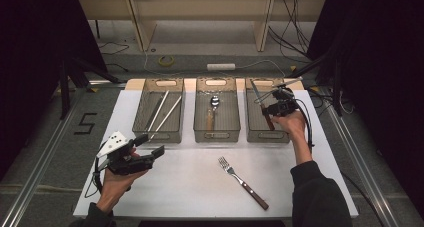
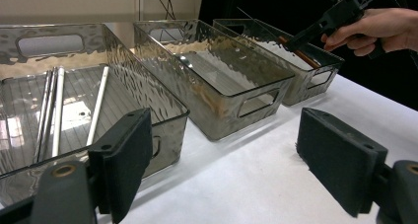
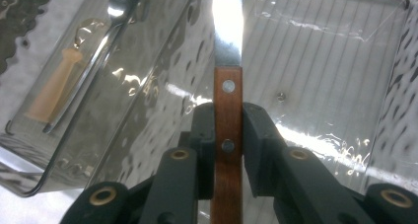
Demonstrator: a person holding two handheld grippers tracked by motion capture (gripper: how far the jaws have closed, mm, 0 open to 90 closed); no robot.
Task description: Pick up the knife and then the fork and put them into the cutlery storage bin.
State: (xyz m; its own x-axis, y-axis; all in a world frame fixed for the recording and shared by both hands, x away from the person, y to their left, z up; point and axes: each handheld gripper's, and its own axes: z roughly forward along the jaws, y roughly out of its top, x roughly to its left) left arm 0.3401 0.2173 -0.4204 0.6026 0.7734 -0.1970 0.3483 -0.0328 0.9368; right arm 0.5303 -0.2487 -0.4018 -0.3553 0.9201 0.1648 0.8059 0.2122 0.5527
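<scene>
A white table (image 1: 190,182) carries three clear bins in a row at its far side. Over the right bin (image 1: 256,129), the right hand-held gripper (image 1: 272,108) pinches a wooden-handled knife (image 1: 263,112) by its handle, both pads pressed on the riveted wood, the blade pointing away toward the bin's far end. The knife hangs within the bin's outline; whether it touches the floor of the bin cannot be told. The left hand-held gripper (image 1: 150,147) hovers near the table's left front with its jaws spread wide, nothing between them, just before the left bin (image 1: 145,129), which holds chopsticks (image 1: 162,109). The middle bin (image 1: 200,129) holds a spoon (image 1: 213,109). A fork (image 1: 242,182) lies on the bare table near the front.
</scene>
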